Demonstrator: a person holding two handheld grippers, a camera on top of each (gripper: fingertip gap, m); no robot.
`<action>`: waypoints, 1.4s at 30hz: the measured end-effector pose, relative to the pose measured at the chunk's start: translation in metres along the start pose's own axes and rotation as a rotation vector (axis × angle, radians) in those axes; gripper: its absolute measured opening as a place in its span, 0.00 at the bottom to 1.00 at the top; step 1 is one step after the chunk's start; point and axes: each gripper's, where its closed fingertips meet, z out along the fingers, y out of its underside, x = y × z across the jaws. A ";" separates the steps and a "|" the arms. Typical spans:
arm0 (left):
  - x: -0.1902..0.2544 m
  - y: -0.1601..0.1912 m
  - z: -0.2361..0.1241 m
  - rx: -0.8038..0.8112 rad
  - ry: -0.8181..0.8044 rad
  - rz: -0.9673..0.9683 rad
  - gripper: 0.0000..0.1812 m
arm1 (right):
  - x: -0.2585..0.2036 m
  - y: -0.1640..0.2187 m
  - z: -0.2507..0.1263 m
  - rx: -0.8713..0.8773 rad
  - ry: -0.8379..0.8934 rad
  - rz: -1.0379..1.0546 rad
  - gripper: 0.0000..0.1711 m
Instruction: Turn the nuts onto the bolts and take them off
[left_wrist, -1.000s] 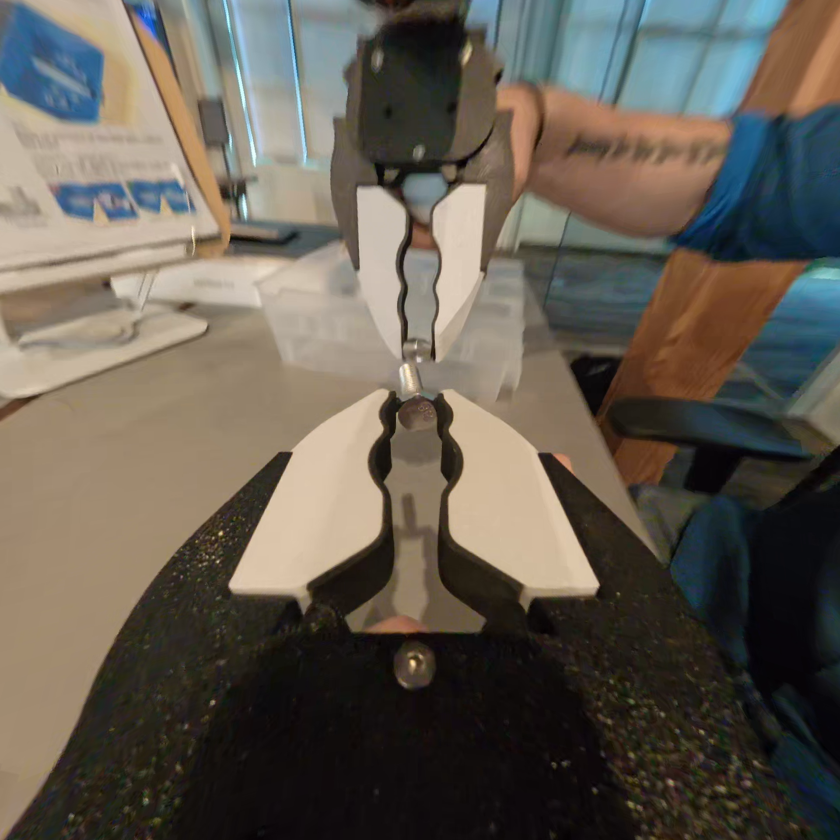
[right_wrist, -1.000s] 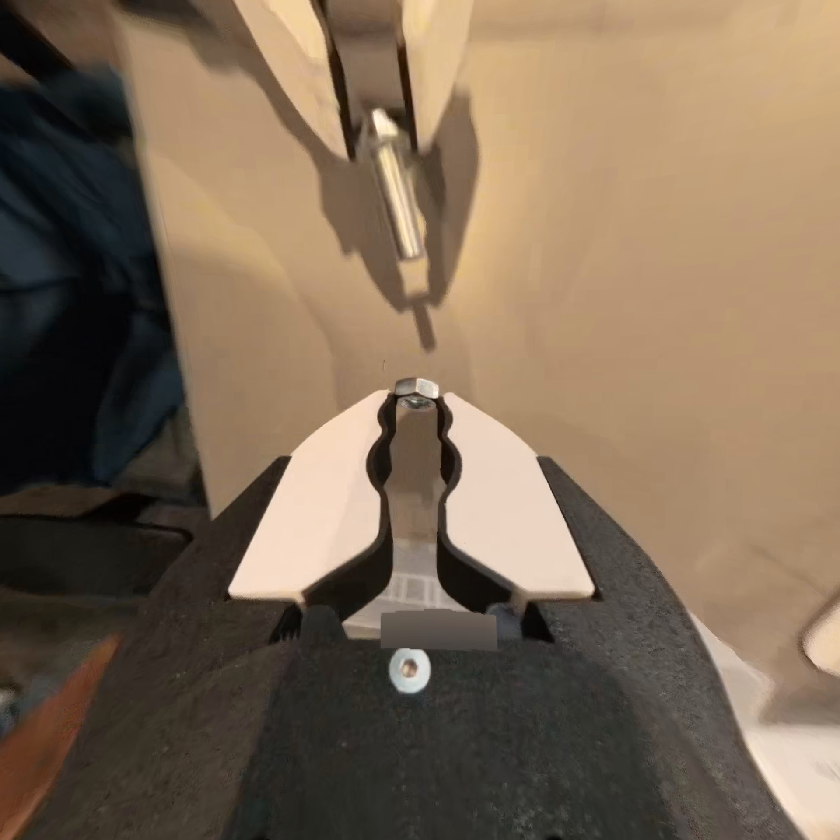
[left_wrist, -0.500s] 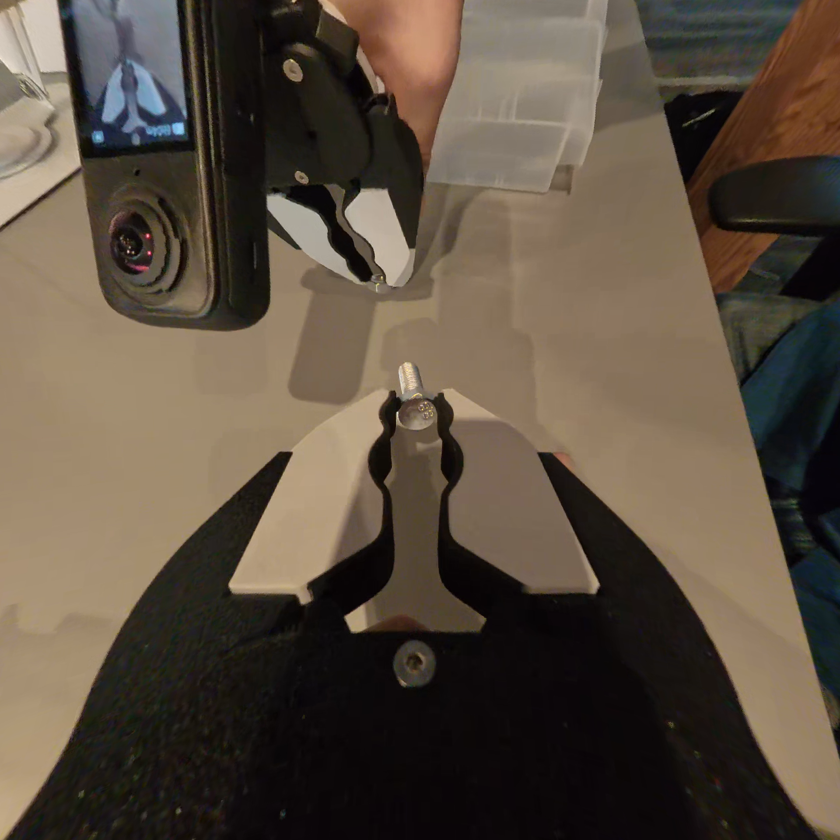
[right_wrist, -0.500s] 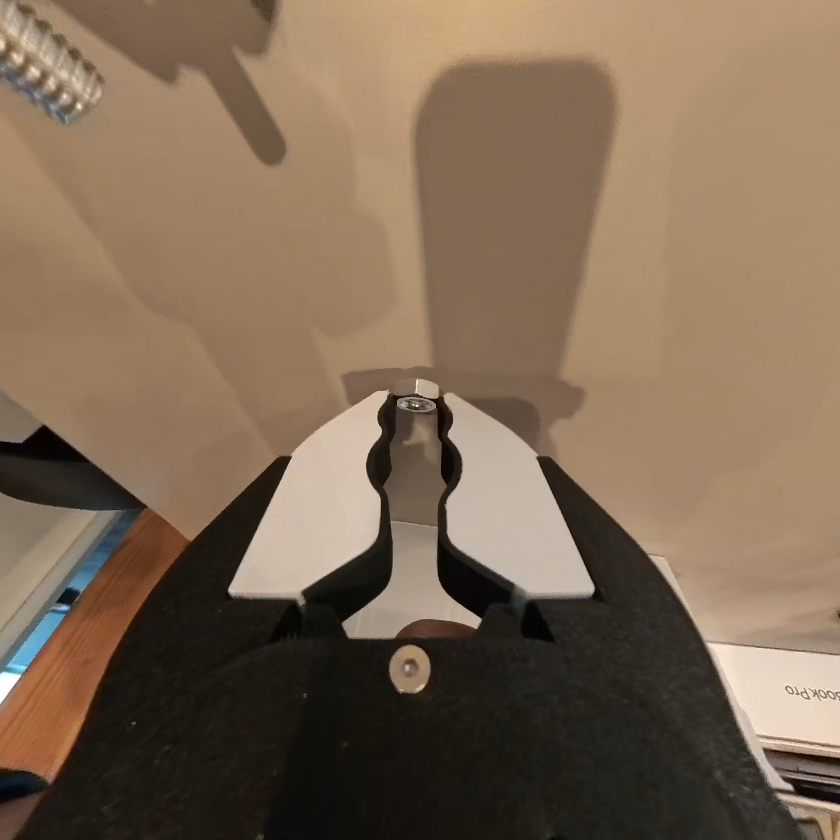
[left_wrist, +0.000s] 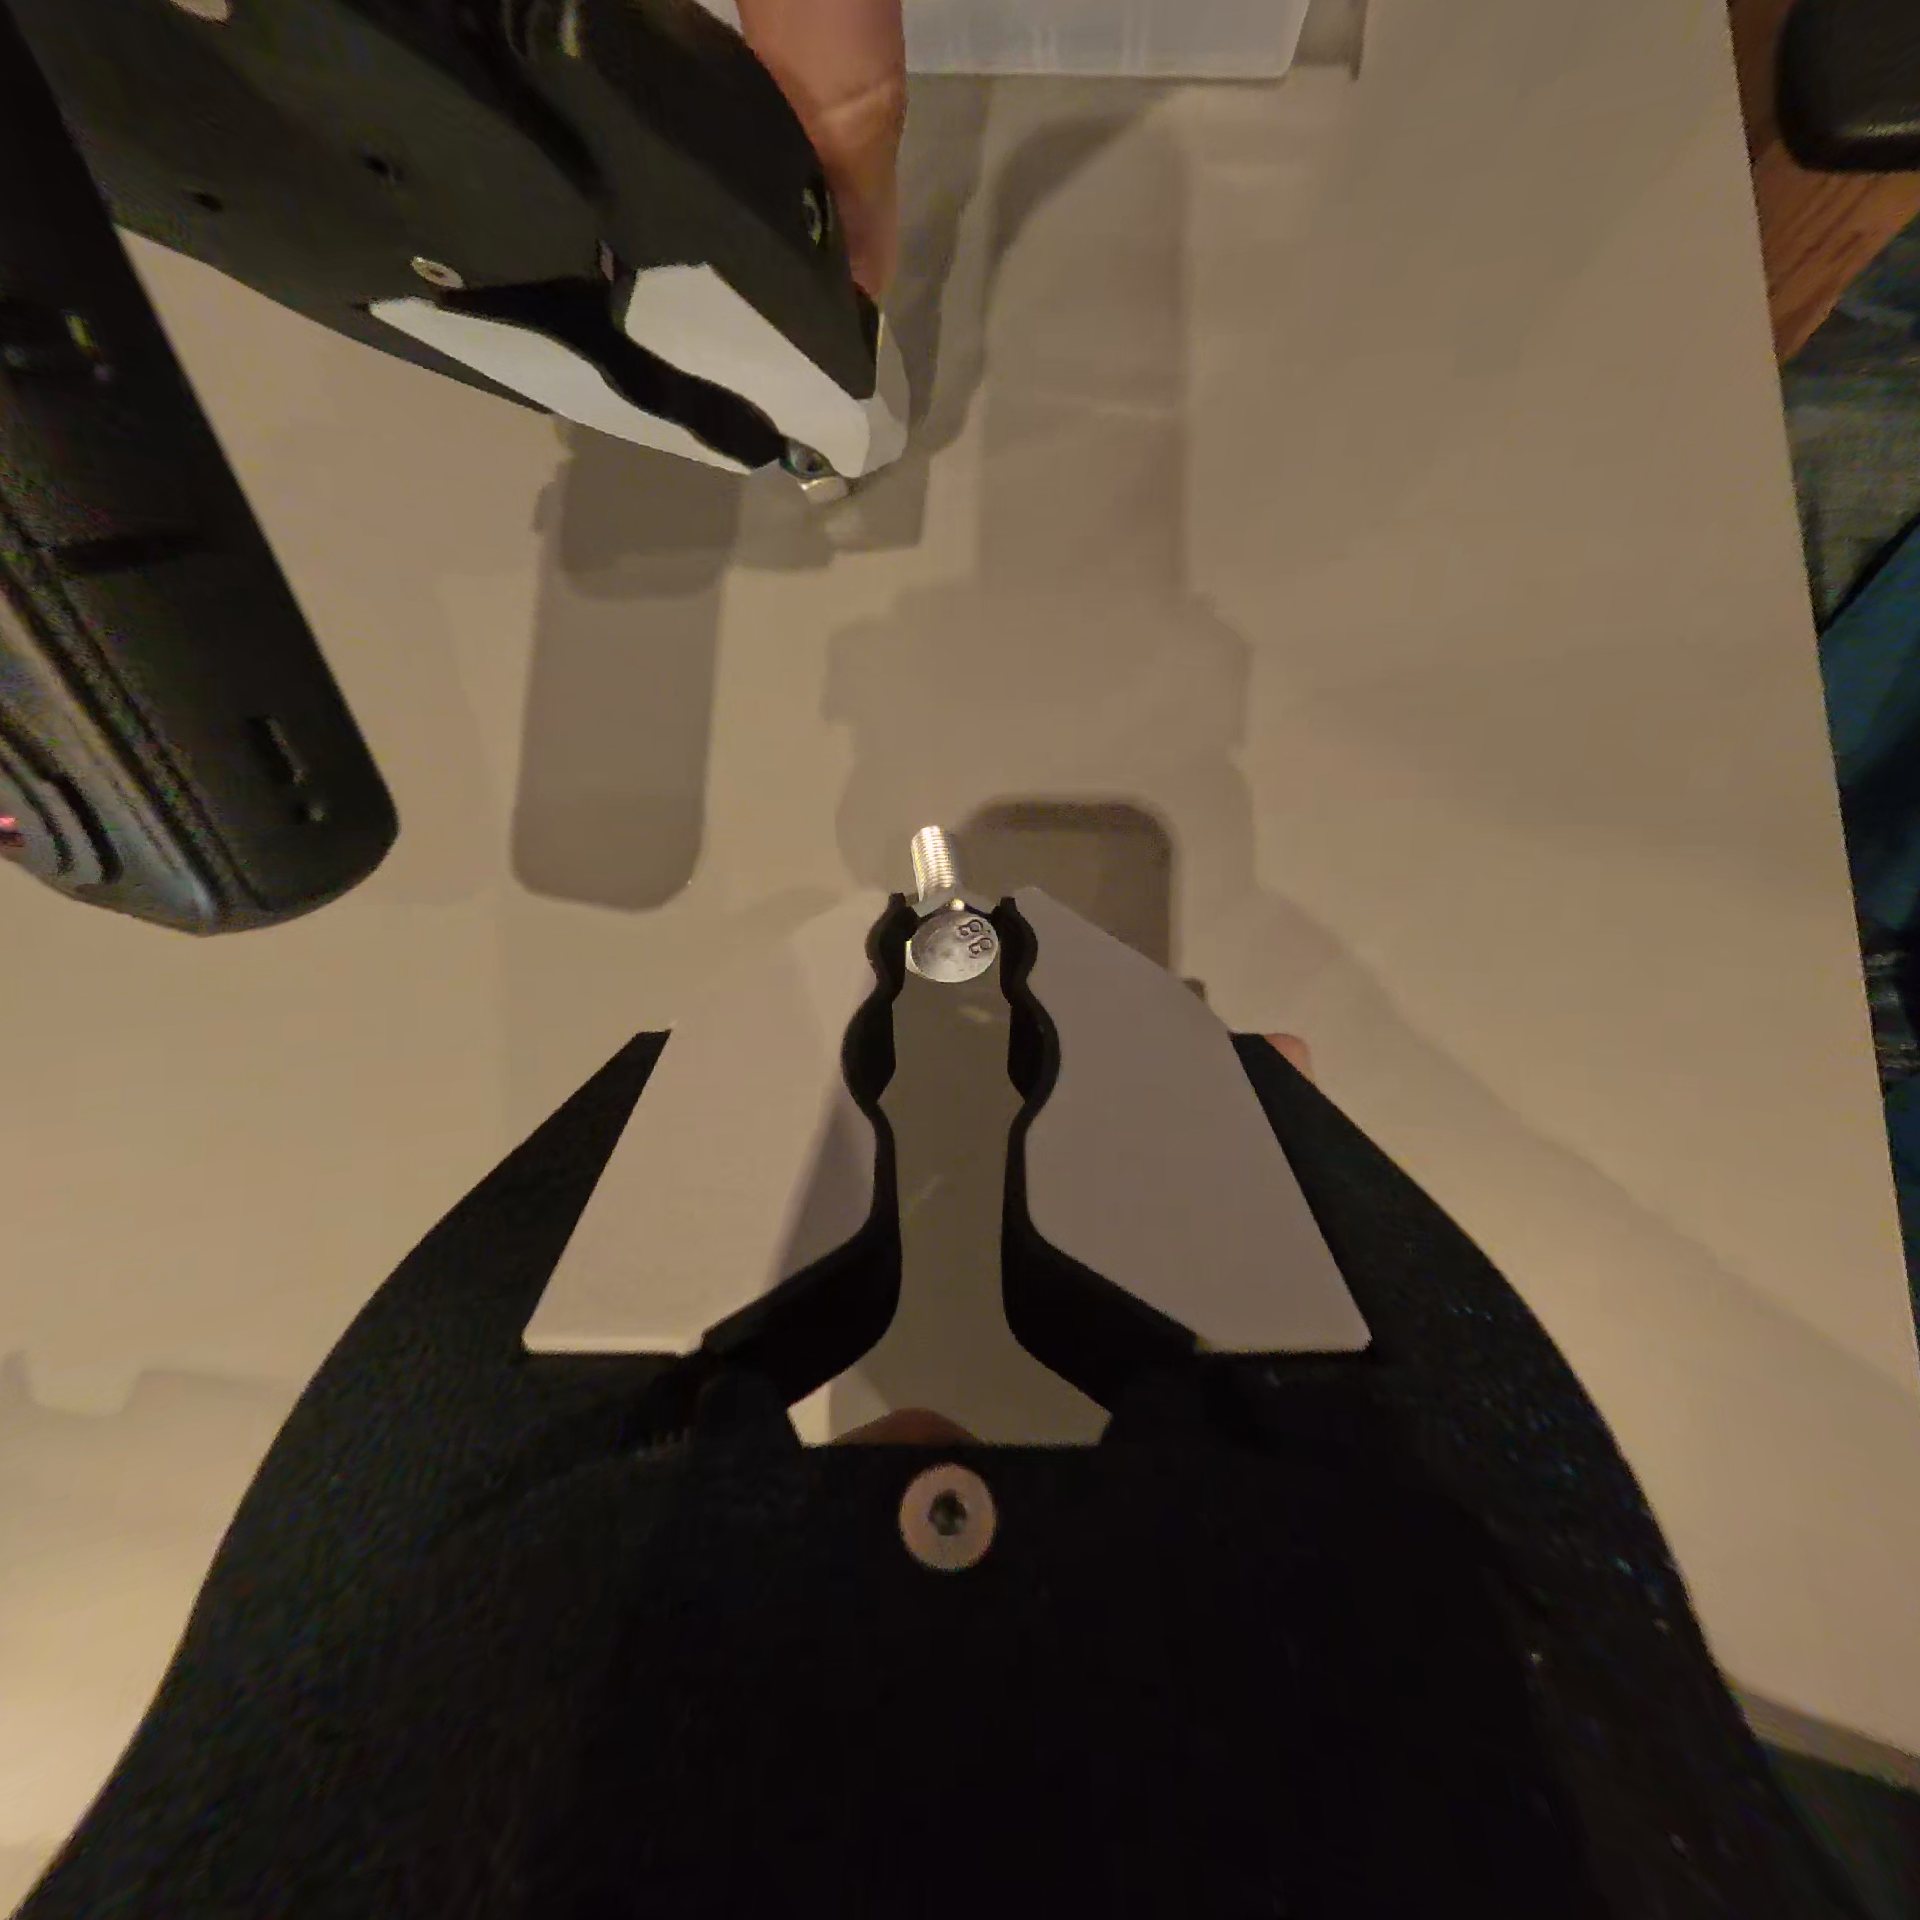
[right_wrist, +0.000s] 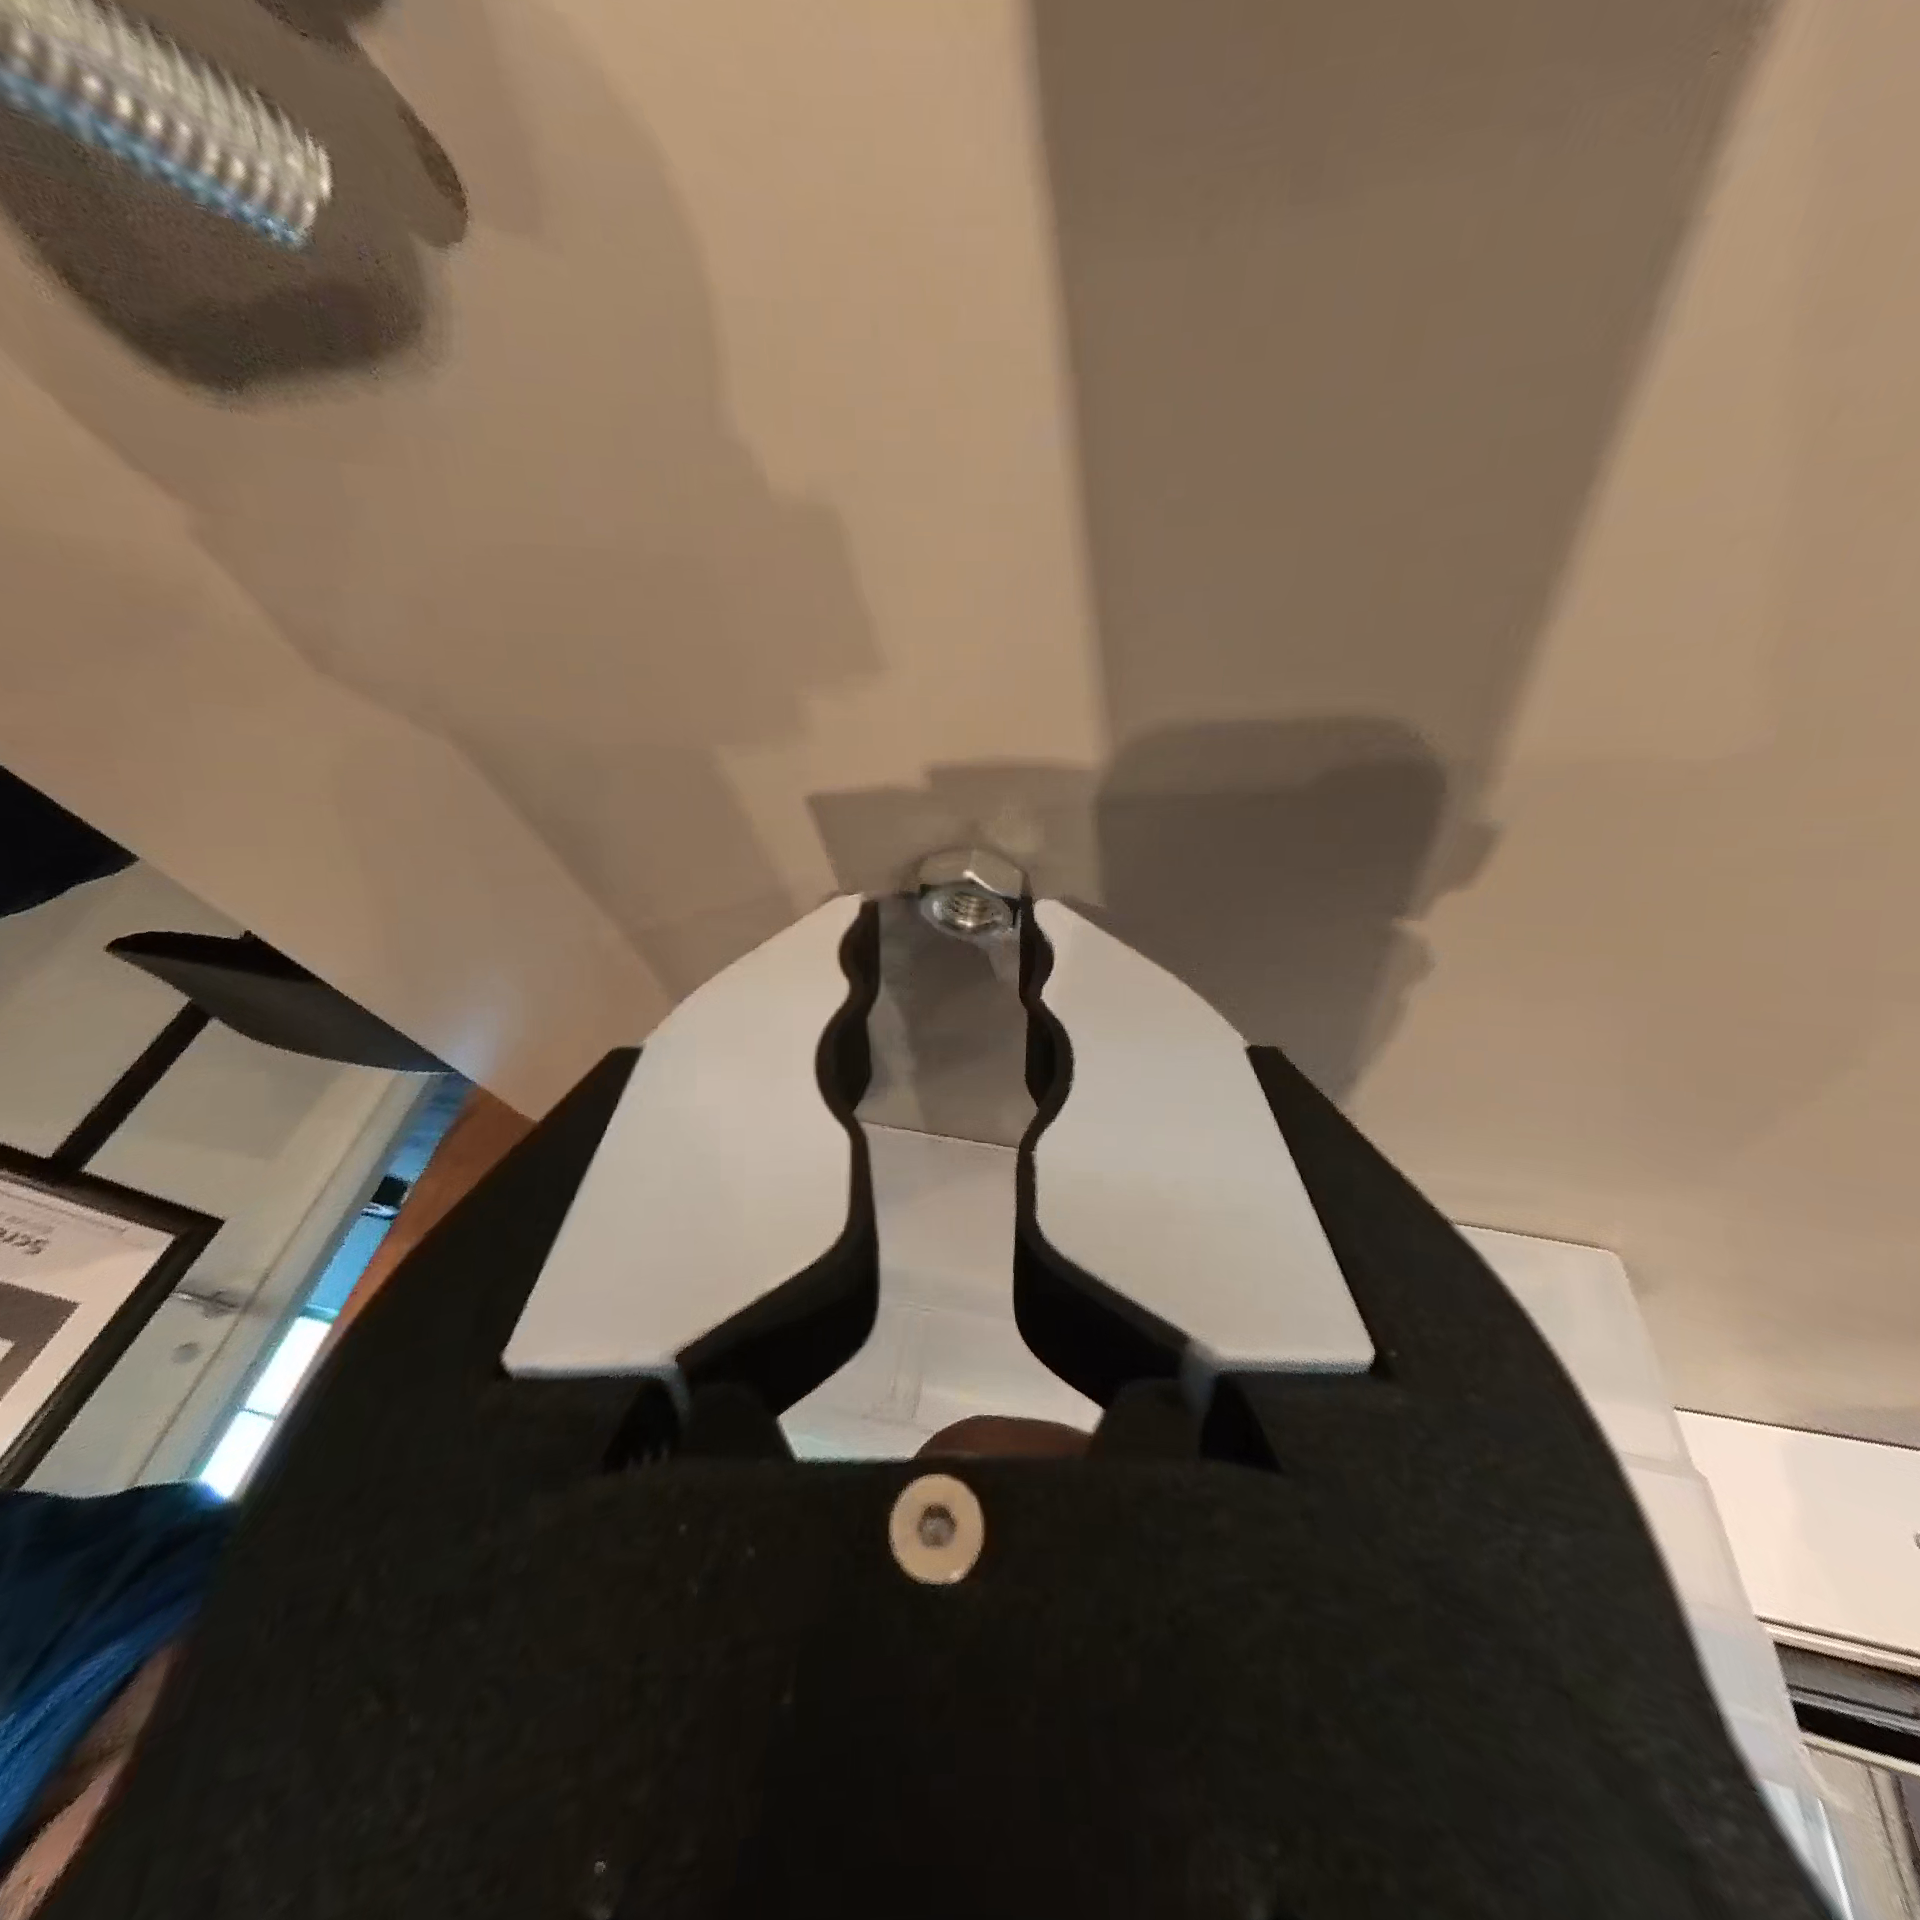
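Note:
My left gripper (left_wrist: 951, 925) is shut on the head of a silver bolt (left_wrist: 940, 904), whose threaded shank points forward over the pale table (left_wrist: 1351, 727). My right gripper (right_wrist: 961, 909) is shut on a silver hex nut (right_wrist: 961, 899) and holds it at or just above the table surface. In the left wrist view the right gripper (left_wrist: 821, 473) shows at the upper left with the nut (left_wrist: 819, 480) at its tips, apart from the bolt. The bolt's threaded end (right_wrist: 177, 166) shows blurred at the top left of the right wrist view.
A clear plastic box (left_wrist: 1101, 36) stands at the far table edge. The right gripper's black camera (left_wrist: 156, 675) fills the left side. A white box (right_wrist: 1558, 1403) lies near the right gripper. A dark chair (left_wrist: 1860, 94) and wood panel (left_wrist: 1829, 239) lie right of the table. The left gripper's tips are roughly 15 centimetres from the right gripper's.
The nut and bolt were together a second ago and are now apart. My right gripper has carried the nut down toward the table. My left gripper has tilted down with the bolt.

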 end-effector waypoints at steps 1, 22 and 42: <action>0.001 0.000 0.001 -0.004 0.004 0.002 0.09 | 0.000 -0.001 -0.001 0.009 0.000 -0.001 0.15; 0.006 0.034 0.003 -0.303 0.082 0.025 0.09 | -0.122 0.064 -0.111 0.830 0.328 -0.049 0.05; 0.027 0.040 -0.020 -0.516 0.055 0.282 0.19 | -0.158 0.043 -0.057 1.327 0.462 0.102 0.20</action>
